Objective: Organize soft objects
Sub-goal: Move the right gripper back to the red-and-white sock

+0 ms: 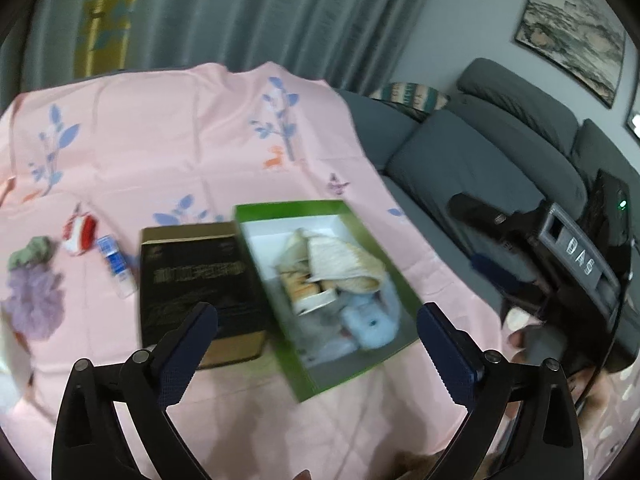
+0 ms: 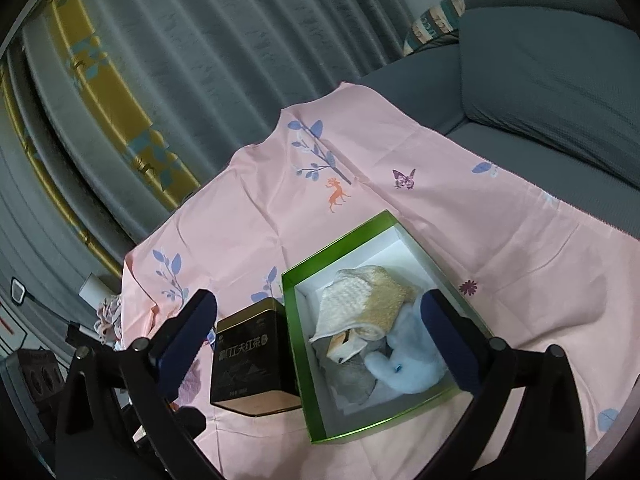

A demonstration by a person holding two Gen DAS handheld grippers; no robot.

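Observation:
A green box (image 1: 362, 364) (image 2: 316, 400) lies open on the pink cloth. It holds a cream knitted cloth (image 1: 344, 264) (image 2: 360, 300), a pale blue plush toy (image 1: 370, 326) (image 2: 408, 368), a grey cloth (image 2: 352, 380) and a small orange-and-white item (image 1: 310, 294) (image 2: 340, 344). On the left lie a purple fluffy item (image 1: 34, 304), a green soft item (image 1: 32, 250) and a red-and-white item (image 1: 80, 232). My left gripper (image 1: 316, 356) is open and empty above the box's near edge. My right gripper (image 2: 318, 344) is open and empty over the box.
A black and gold tea tin (image 1: 200, 284) (image 2: 252, 364) stands against the box's left side. A small blue-and-white tube (image 1: 118, 266) lies left of it. A grey sofa (image 1: 480, 152) (image 2: 540, 80) is on the right, curtains (image 1: 240, 12) behind. The other hand-held gripper (image 1: 580, 264) shows at right.

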